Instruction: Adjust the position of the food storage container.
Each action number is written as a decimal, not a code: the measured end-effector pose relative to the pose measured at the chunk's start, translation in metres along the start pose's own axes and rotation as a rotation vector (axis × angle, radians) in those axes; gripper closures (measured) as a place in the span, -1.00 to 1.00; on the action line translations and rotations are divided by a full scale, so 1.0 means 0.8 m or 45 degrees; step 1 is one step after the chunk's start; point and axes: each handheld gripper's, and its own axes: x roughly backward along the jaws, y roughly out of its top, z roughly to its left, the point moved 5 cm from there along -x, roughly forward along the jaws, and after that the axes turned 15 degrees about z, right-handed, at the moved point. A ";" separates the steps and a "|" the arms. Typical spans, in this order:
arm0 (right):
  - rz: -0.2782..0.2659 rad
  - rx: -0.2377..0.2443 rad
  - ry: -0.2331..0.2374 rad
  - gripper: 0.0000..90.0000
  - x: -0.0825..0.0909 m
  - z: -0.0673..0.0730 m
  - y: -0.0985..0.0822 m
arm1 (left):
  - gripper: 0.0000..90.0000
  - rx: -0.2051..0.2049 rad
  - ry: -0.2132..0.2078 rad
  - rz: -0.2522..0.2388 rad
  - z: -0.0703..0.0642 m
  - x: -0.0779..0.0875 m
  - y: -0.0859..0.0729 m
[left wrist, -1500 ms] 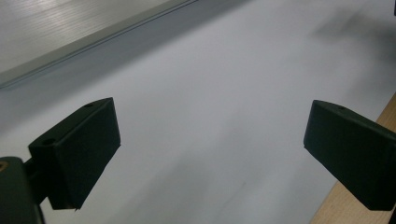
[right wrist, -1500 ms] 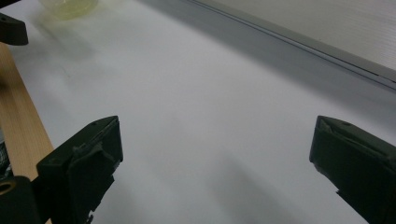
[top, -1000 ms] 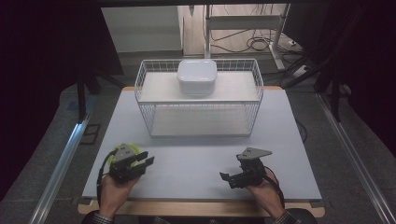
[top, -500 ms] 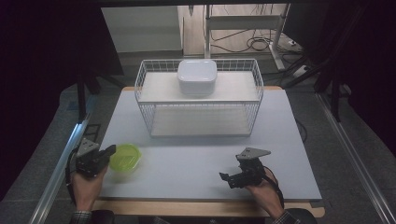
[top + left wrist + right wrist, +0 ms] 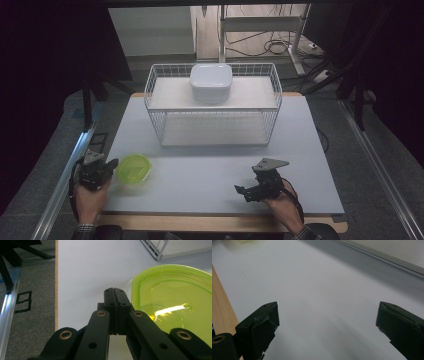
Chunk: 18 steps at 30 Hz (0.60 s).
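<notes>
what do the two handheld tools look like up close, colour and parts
Both are black. The left tool has flat linkage bars with brass-coloured rivets. The right tool has blocky dark pads and a grey three-cornered plate on top. A black cable trails from it.

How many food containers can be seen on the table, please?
2. One green-lidded container sits on the table beside the shut left gripper. One white container rests on top of the wire rack. None seems hidden.
</notes>
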 end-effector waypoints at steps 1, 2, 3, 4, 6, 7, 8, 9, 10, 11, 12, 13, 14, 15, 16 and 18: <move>0.001 0.000 0.000 -0.89 0.000 0.000 0.000 | 0.99 0.000 0.000 0.000 0.000 0.000 0.000; 0.001 0.000 0.000 -0.89 0.000 0.000 0.000 | 0.99 0.000 -0.006 0.001 -0.001 0.000 0.000; 0.002 -0.001 0.001 -0.89 -0.001 0.000 0.000 | 0.99 -0.002 -0.012 0.004 -0.003 0.000 0.000; 0.007 0.000 0.002 -0.88 -0.002 0.001 0.000 | 0.99 -0.004 -0.031 0.006 -0.007 0.000 0.000; 0.015 0.001 0.005 -0.88 -0.002 0.001 0.000 | 0.99 -0.016 -0.051 0.013 -0.014 -0.001 0.001; 0.019 0.004 0.004 -0.88 -0.003 0.001 -0.001 | 0.99 -0.025 -0.059 0.015 -0.019 -0.001 0.002; 0.021 0.004 0.004 -0.88 -0.003 0.002 -0.001 | 0.99 -0.038 -0.068 0.017 -0.024 -0.002 0.003; 0.022 0.005 0.005 -0.88 -0.003 0.002 -0.001 | 0.99 -0.050 -0.077 0.021 -0.030 -0.002 0.004; 0.023 0.007 0.005 -0.88 -0.003 0.002 -0.001 | 0.99 -0.062 -0.090 0.024 -0.036 -0.003 0.005; 0.023 0.007 0.005 -0.88 -0.003 0.002 -0.001 | 0.99 -0.062 -0.090 0.024 -0.036 -0.003 0.005; 0.024 0.006 0.005 -0.88 -0.003 0.002 -0.001 | 0.99 -0.077 -0.103 0.025 -0.042 -0.003 0.005; 0.024 0.004 0.006 -0.88 -0.004 0.002 -0.001 | 0.99 -0.113 -0.119 0.032 -0.056 -0.004 0.007; 0.024 0.004 0.006 -0.88 -0.004 0.002 -0.001 | 0.99 -0.113 -0.119 0.032 -0.056 -0.004 0.007; 0.025 0.002 0.006 -0.88 -0.004 0.001 -0.001 | 0.99 -0.131 -0.129 0.033 -0.063 -0.005 0.009; 0.027 0.001 0.006 -0.88 -0.004 0.001 -0.001 | 0.99 -0.156 -0.169 0.032 -0.078 -0.007 0.011; 0.028 0.001 0.006 -0.88 -0.004 0.001 -0.001 | 0.99 -0.186 -0.204 0.030 -0.090 -0.009 0.013</move>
